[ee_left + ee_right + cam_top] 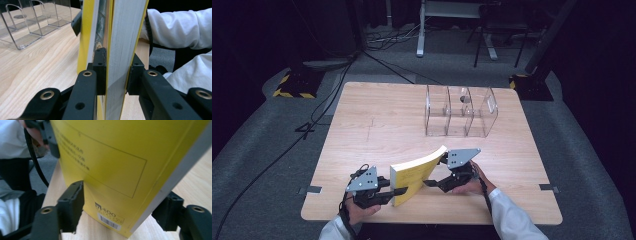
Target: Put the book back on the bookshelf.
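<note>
Left gripper (401,190) pinches the page block of a yellow book (416,173), which stands on edge near the front of the wooden table (377,125). Right gripper (120,210) is spread, its jaws straddling the book's back cover without pressing it.

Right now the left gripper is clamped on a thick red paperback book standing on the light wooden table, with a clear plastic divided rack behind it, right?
Not quite: the thick paperback book is yellow, not red, as the high view shows. The left gripper is clamped on its pages, on the light wooden table, with the clear plastic divided rack behind.
</note>
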A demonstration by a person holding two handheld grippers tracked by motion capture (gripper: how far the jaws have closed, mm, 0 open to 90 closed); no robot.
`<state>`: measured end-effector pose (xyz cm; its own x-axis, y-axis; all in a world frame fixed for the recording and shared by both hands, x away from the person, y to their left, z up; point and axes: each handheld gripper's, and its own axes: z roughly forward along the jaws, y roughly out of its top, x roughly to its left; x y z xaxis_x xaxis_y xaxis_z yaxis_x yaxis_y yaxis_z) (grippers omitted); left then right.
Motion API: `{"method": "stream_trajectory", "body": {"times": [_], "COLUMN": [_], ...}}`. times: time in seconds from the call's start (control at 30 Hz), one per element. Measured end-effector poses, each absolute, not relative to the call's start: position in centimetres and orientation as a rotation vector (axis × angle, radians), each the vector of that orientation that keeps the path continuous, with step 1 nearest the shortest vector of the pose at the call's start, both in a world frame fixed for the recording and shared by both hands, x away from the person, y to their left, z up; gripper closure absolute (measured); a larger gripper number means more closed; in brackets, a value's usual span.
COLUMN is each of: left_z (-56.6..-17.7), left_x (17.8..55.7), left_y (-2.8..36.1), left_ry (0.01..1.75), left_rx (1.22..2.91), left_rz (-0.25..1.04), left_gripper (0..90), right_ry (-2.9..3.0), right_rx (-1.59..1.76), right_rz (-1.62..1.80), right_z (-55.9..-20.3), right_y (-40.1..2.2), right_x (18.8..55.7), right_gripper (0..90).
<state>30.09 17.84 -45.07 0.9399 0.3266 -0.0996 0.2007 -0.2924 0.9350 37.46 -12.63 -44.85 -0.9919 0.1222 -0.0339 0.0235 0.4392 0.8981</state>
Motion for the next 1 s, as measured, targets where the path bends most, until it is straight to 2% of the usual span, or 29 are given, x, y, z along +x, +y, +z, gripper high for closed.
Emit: {"method": "stream_trajectory", "body": {"times": [0.23, 0.37, 0.53, 0.6, 0.73, 0.83, 1.0], "left_z": [-45.6, -45.5, -45.5, -45.3, -45.4, -45.5, -45.4], "left_x": [31.7, 32.6, 33.3, 33.4, 33.3, 33.1, 33.1], "left_y": [18.7, 18.3, 17.7, 17.2, 16.8, 16.8, 17.1], "left_ry": [0.451, 0.484, 0.47, 0.484, 0.465, 0.459, 0.432], "left_rx": [1.902, 1.9, 1.91, 1.921, 1.955, 1.965, 1.987], "left_rz": [0.167, 0.18, 0.176, 0.202, 0.21, 0.208, 0.17], "left_gripper": [67.8, 63.5, 59.4, 53.3, 50.2, 52.4, 63.7], "right_ry": [2.578, 2.582, 2.562, 2.55, 2.553, 2.548, 2.548], "right_rx": [0.079, 0.048, 0.066, 0.081, 0.082, 0.077, 0.1], "right_rz": [1.677, 1.681, 1.675, 1.677, 1.644, 1.626, 1.639], "right_z": [-44.8, -44.7, -44.8, -44.8, -44.6, -44.5, -44.6], "right_y": [-14.2, -14.7, -15.3, -15.8, -16.6, -17.0, -17.2], "right_x": [37.8, 37.5, 37.0, 36.7, 36.1, 35.7, 36.0], "right_gripper": [66.7, 75.8, 76.7, 76.8, 76.8, 76.8, 76.4]}}
